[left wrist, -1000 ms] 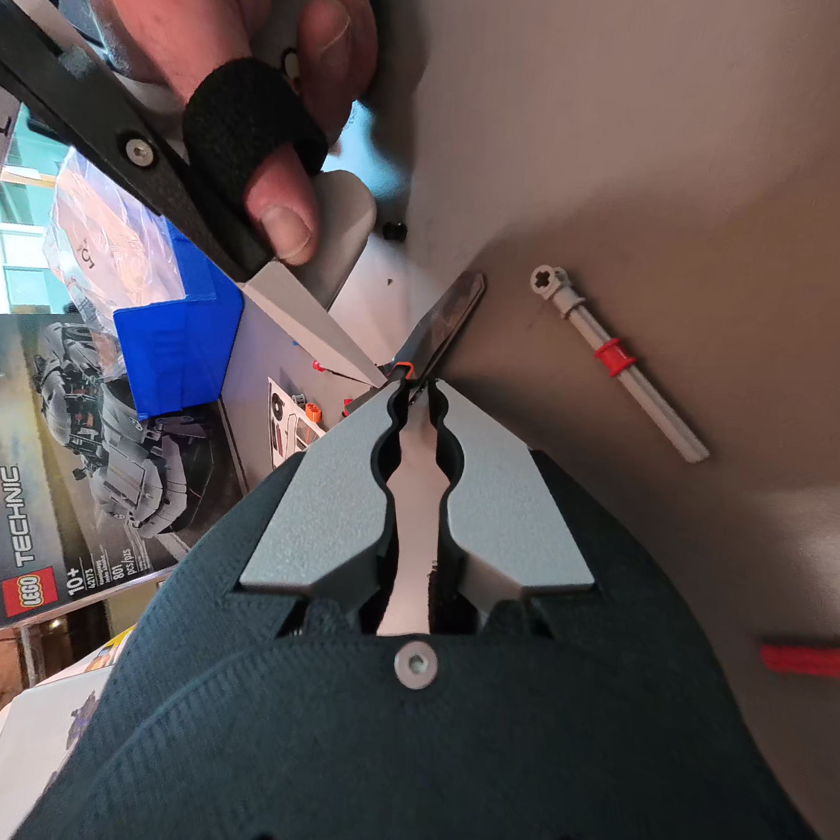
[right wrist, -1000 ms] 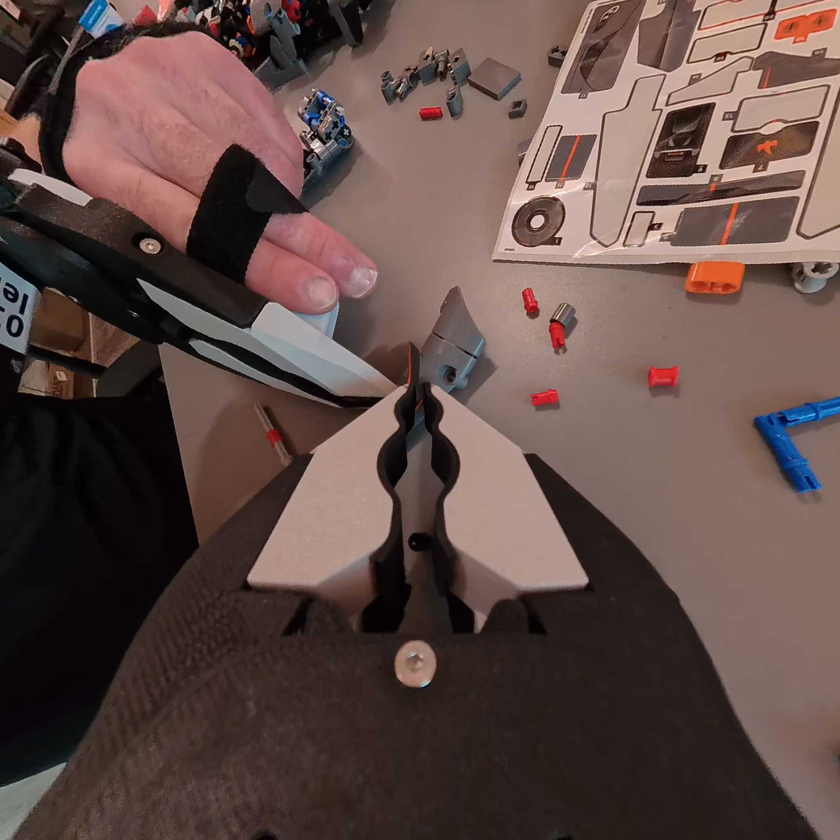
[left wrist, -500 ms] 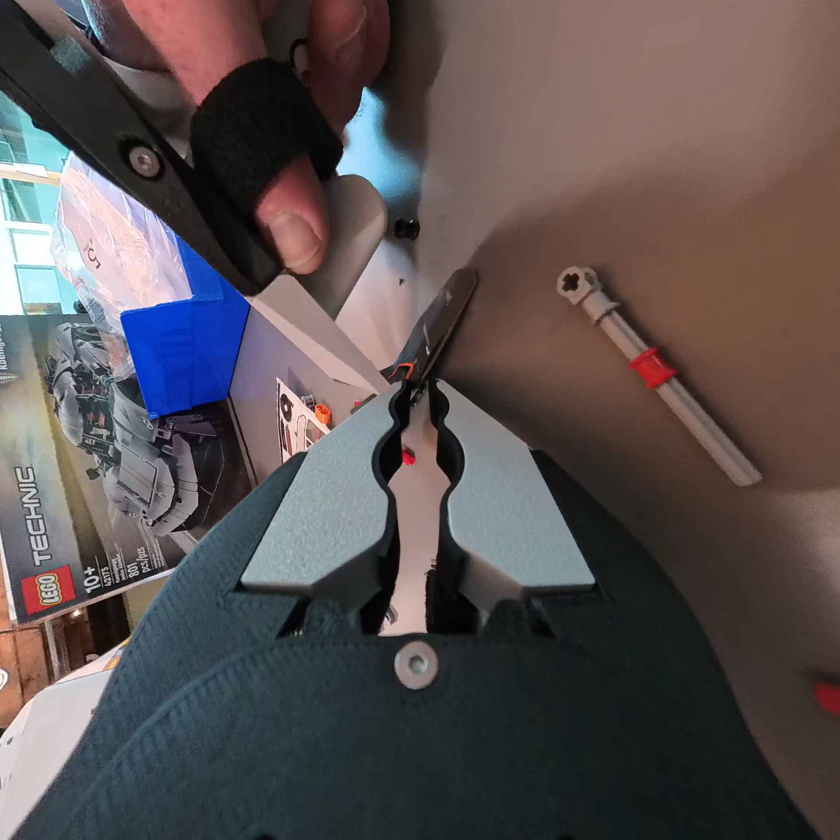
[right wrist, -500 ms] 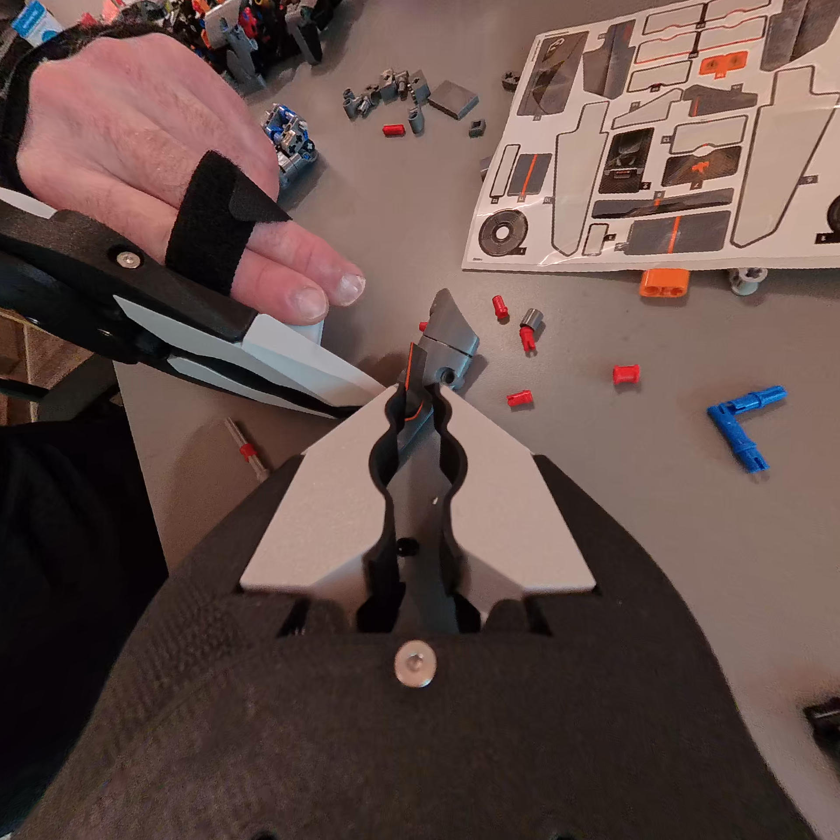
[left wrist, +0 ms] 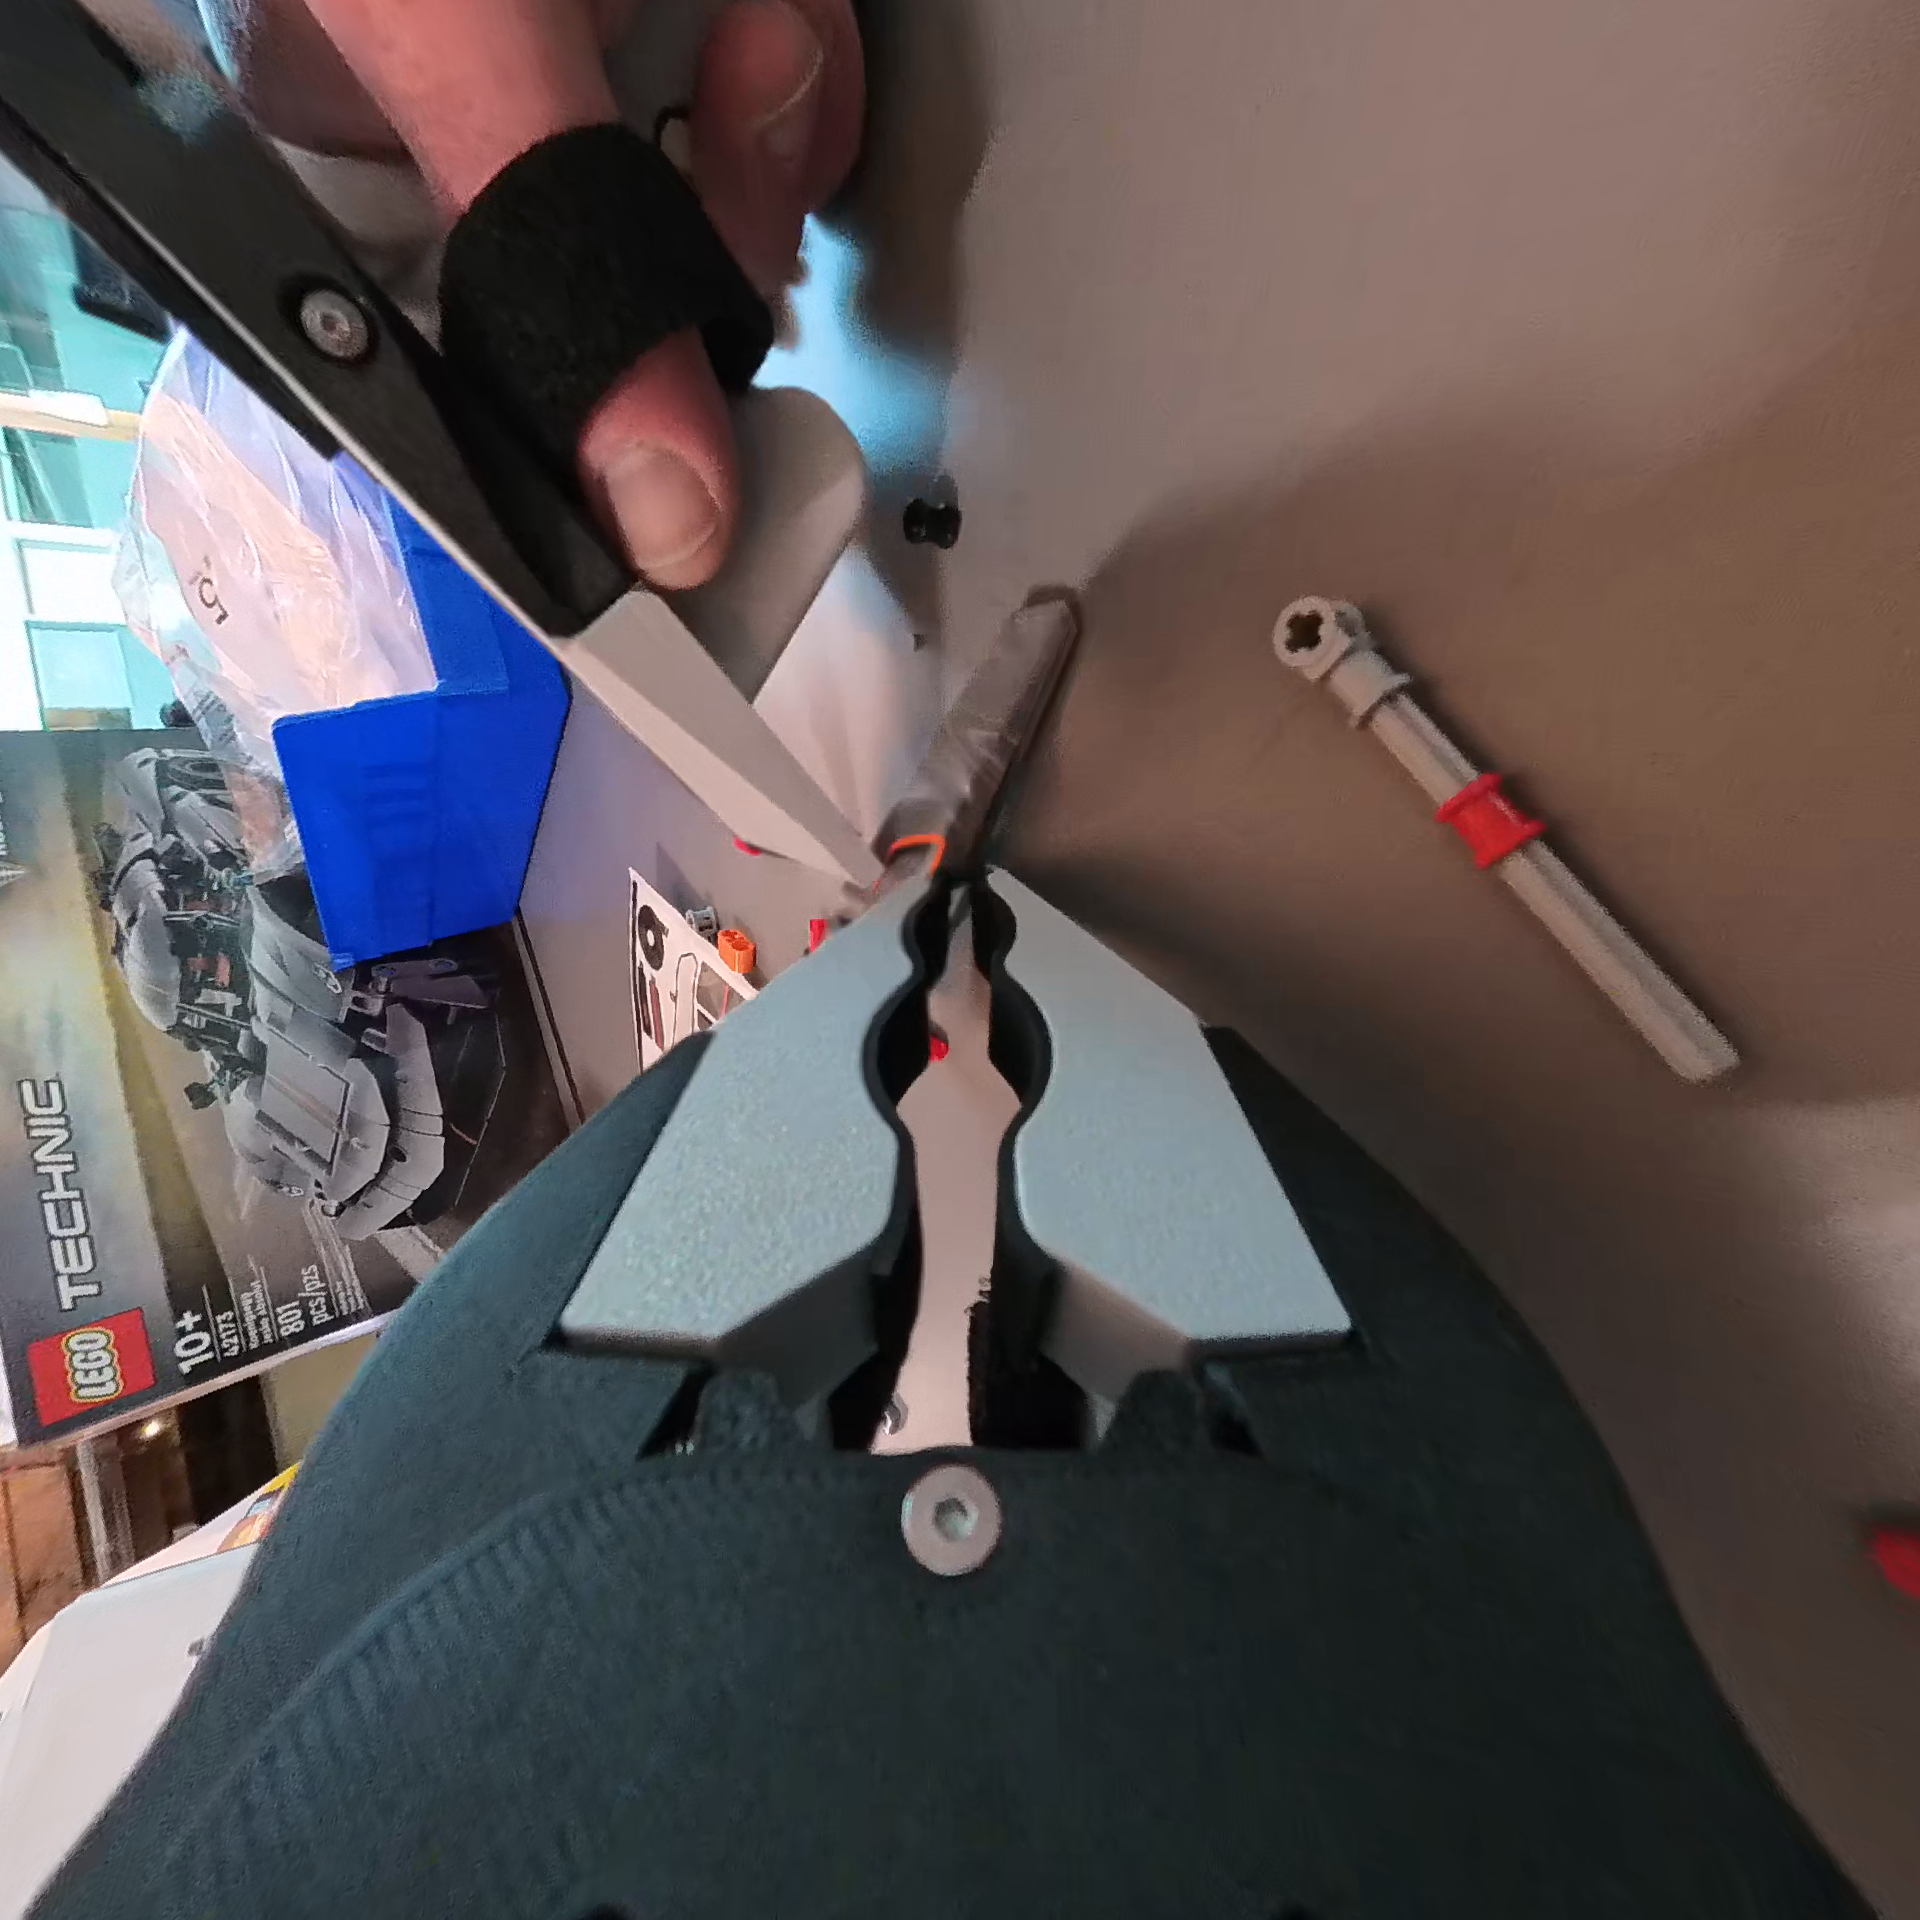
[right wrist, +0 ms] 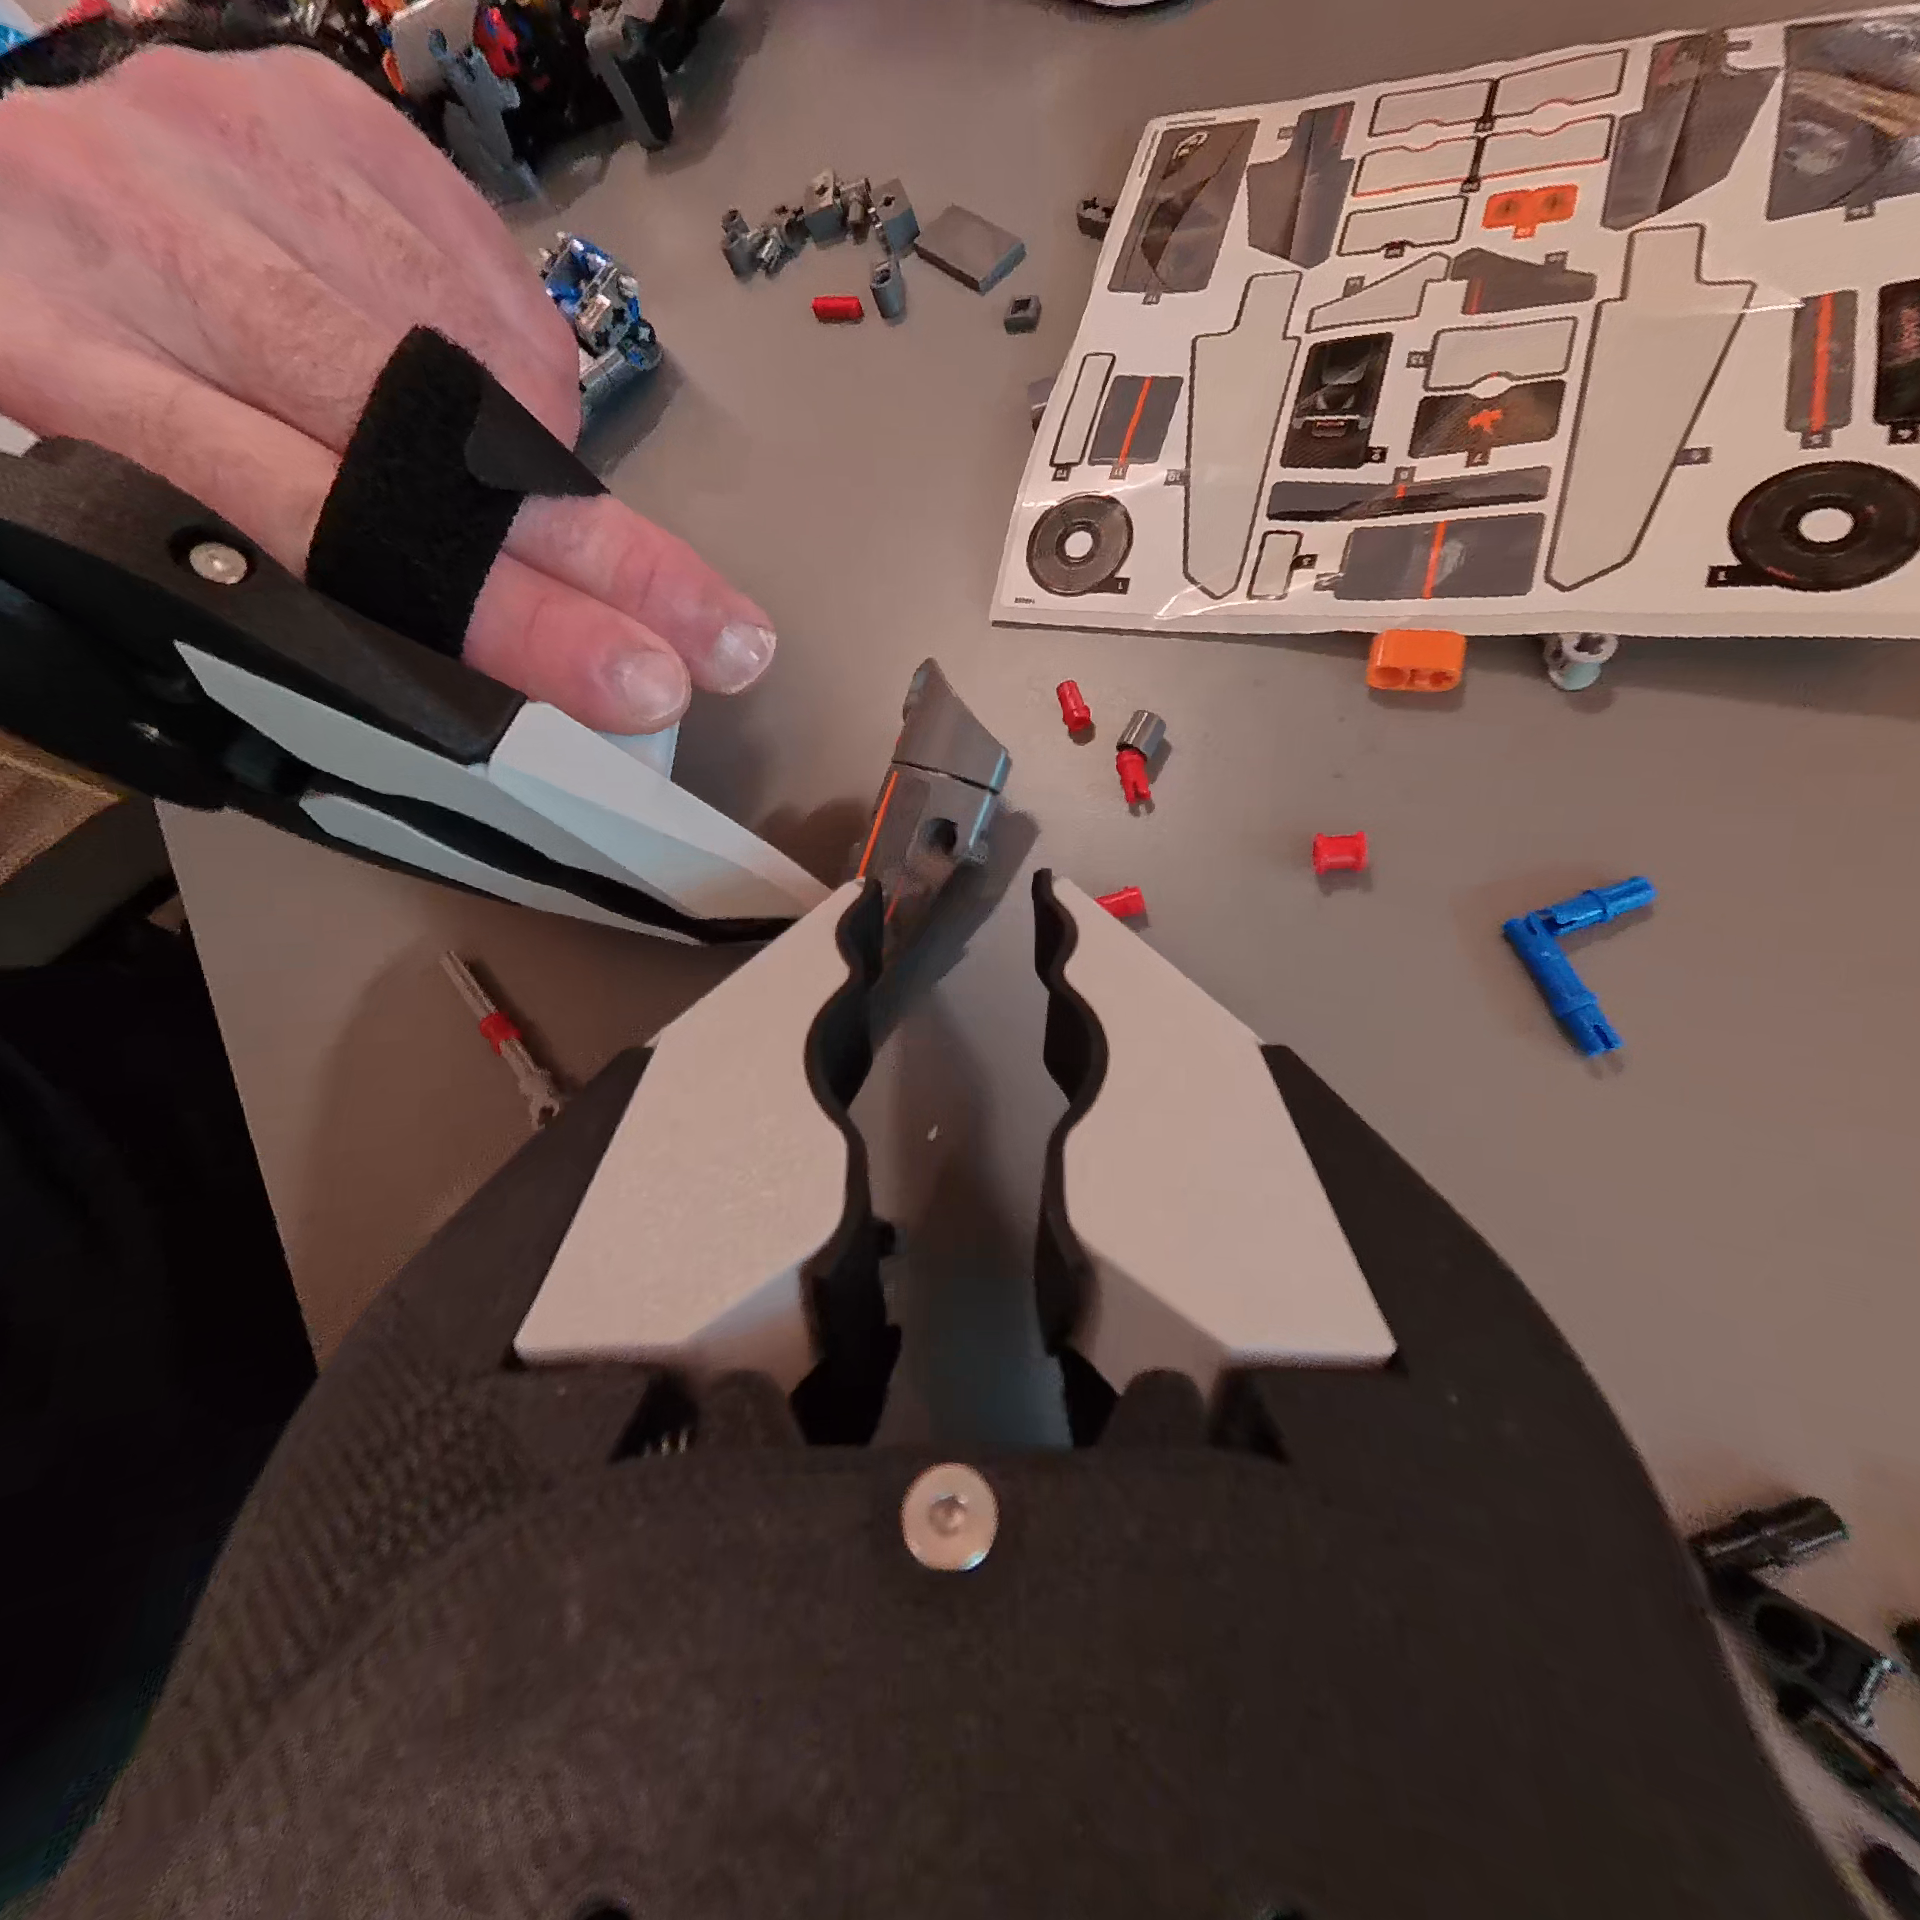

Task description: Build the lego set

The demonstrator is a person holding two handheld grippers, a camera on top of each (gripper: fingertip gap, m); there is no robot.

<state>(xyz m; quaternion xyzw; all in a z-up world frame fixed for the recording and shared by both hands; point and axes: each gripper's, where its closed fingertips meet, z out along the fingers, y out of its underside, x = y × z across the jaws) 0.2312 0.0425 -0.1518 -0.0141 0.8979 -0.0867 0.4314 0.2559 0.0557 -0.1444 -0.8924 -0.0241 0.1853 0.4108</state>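
Left wrist view: left tool pinches the grey panel edge-on above the desk; thin grip, may twist out. Right wrist view: right tool spread, panel against its left finger; nudging risks a drop among red pins.

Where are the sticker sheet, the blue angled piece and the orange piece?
sticker sheet (right wrist: 1475,343), right wrist view, on the middle of the sheet.
blue angled piece (right wrist: 1548,951), right wrist view, near its bend.
orange piece (right wrist: 1415,662), right wrist view, on its top face, just below the sheet's edge.
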